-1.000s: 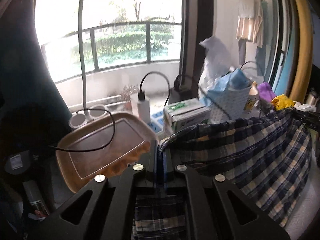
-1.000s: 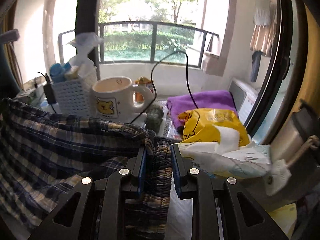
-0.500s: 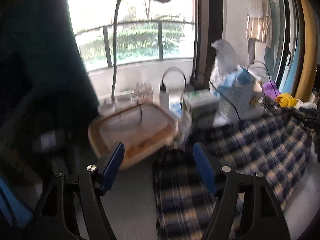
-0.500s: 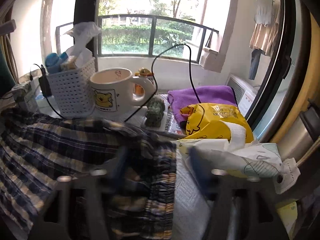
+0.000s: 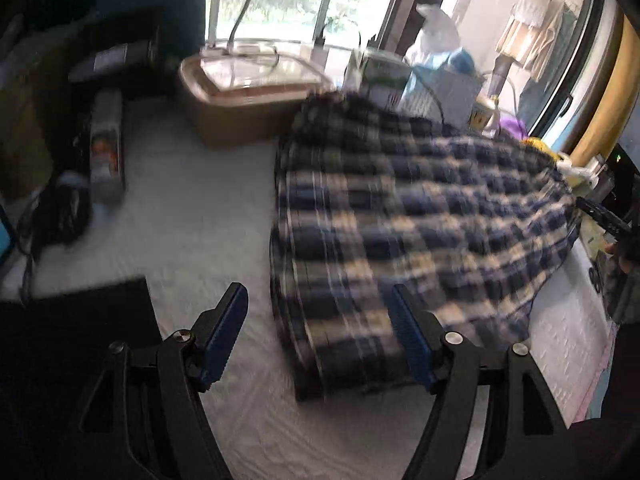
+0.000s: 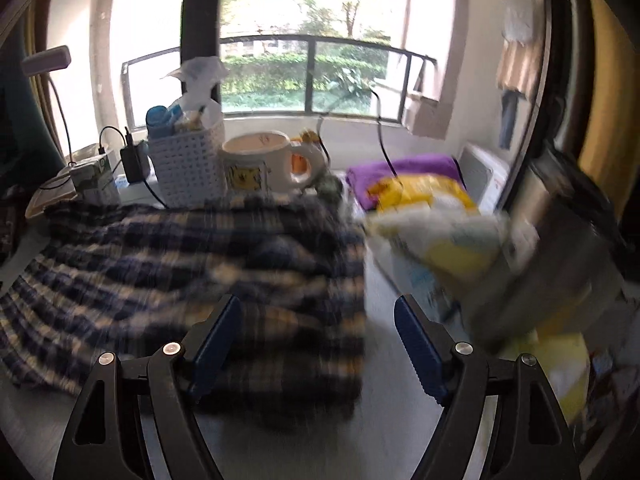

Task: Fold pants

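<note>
The navy and cream plaid pants (image 5: 404, 216) lie folded in a flat bundle on the white quilted surface (image 5: 192, 216). My left gripper (image 5: 320, 324) is open above the bundle's near left corner, its blue pads apart and gripping nothing. In the right wrist view the pants (image 6: 192, 256) spread left of centre. My right gripper (image 6: 316, 332) stands open over their near right corner, with cloth below the gap but no pad pressing it. Both views are blurred by motion.
A brown lidded box (image 5: 248, 92) sits behind the pants on the left, with a spray can (image 5: 106, 148) and dark clutter further left. A white basket (image 6: 188, 164), a yellow-print mug (image 6: 260, 164), a purple towel (image 6: 404, 168) and yellow bags (image 6: 436, 216) crowd the back and right.
Both grippers let go of the pants and opened wide. The cloth dropped flat onto the surface. The left gripper pulled back and tilted downward; the right one drew back too.
</note>
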Demonstrator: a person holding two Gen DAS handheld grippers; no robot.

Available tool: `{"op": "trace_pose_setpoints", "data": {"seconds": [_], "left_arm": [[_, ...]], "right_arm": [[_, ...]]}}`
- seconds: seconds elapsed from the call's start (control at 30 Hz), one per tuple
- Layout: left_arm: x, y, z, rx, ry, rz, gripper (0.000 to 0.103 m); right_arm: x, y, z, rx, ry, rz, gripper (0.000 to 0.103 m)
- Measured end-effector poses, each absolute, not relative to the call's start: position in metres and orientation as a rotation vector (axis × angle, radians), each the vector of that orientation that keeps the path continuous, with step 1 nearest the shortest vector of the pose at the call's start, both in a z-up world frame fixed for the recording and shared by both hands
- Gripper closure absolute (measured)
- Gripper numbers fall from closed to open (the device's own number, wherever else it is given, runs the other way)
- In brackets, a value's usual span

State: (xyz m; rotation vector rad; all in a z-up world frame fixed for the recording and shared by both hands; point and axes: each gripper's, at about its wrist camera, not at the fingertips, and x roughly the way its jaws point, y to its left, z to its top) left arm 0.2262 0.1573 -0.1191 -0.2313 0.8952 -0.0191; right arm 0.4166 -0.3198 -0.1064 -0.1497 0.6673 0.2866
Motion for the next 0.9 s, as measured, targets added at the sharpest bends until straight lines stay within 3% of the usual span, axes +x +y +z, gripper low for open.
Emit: {"op": "trace_pose_setpoints", "data": {"seconds": [0.17, 0.5, 0.57, 0.6, 0.63, 0.67, 0.7, 0.73, 0.9], "left_arm": [[0.225, 0.150, -0.134, -0.242, 0.958, -0.007, 0.031], [0.221, 0.131, -0.140, -0.116, 0.918, 0.028, 0.033], [0.220, 0.129, -0.140, -0.087, 0.895, 0.056, 0.061], [0.220, 0.130, -0.140, -0.084, 0.891, 0.062, 0.065], [0.221, 0.131, -0.139, -0.089, 0.890, 0.063, 0.072], [0.221, 0.132, -0.139, -0.093, 0.888, 0.068, 0.086], [0.222, 0.133, -0.138, -0.101, 0.890, 0.062, 0.092], [0.221, 0.134, -0.138, -0.120, 0.896, 0.046, 0.094], [0.212, 0.129, -0.133, -0.114, 0.915, 0.040, 0.095]], "right_arm": [[0.408, -0.353, -0.127, -0.004, 0.754, 0.250, 0.022], [0.420, -0.357, -0.157, 0.242, 0.848, 0.343, 0.022], [0.421, -0.347, -0.160, 0.262, 0.852, 0.365, 0.023], [0.423, -0.340, -0.162, 0.268, 0.855, 0.377, 0.027], [0.423, -0.334, -0.163, 0.262, 0.850, 0.367, 0.034], [0.424, -0.330, -0.163, 0.254, 0.841, 0.360, 0.048], [0.426, -0.325, -0.165, 0.260, 0.851, 0.372, 0.061], [0.426, -0.322, -0.166, 0.268, 0.852, 0.385, 0.071], [0.407, -0.315, -0.140, 0.131, 0.774, 0.346, 0.074]]}}
